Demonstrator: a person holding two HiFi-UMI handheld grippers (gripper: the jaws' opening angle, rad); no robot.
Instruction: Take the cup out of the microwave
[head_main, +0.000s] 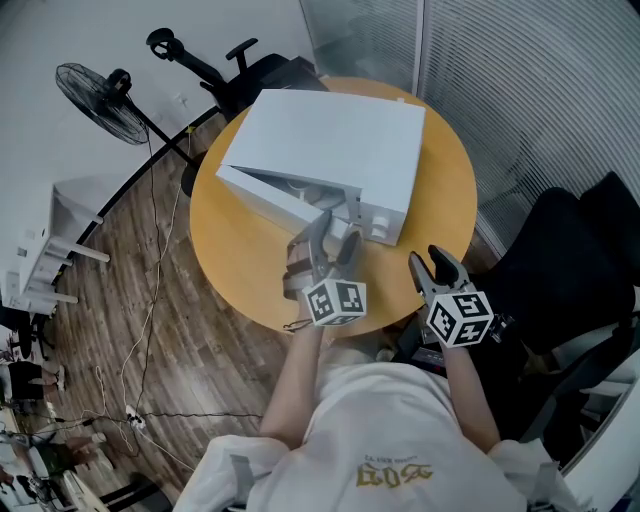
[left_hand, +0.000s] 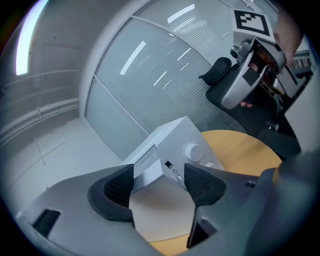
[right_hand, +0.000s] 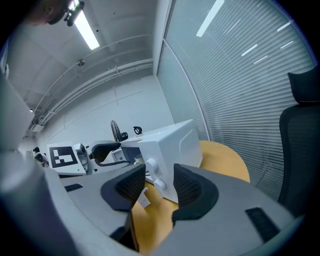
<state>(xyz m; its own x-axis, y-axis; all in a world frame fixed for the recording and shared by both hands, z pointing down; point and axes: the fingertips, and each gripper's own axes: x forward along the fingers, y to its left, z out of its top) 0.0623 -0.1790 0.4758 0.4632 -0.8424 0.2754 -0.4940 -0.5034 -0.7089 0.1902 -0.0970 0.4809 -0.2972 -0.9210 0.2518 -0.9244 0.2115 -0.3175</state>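
Little is done. Head view: the microwave (head_main: 340, 150) on the worktop (head_main: 235, 265) has its door (head_main: 270, 192) part open. The left claw (head_main: 335, 240) is at the door's edge and the right claw (head_main: 433, 265) hangs apart. No cup shows; presumably it sits inside.

Left gripper view: the jaws are wide, with the door's edge between them, apparently unpinched. The small label (left_hand: 169, 166) is unreadable.

Right gripper view: the jaws are wide and empty. Nothing legible.

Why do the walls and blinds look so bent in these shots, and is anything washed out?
Left gripper view: the wide-angle lens bows the blinds into arcs and darkens the corners. Right gripper view: same bending, and the ceiling lamp glares pure white. Head view: milder curving toward the edges; the microwave is evenly lit and sharp.
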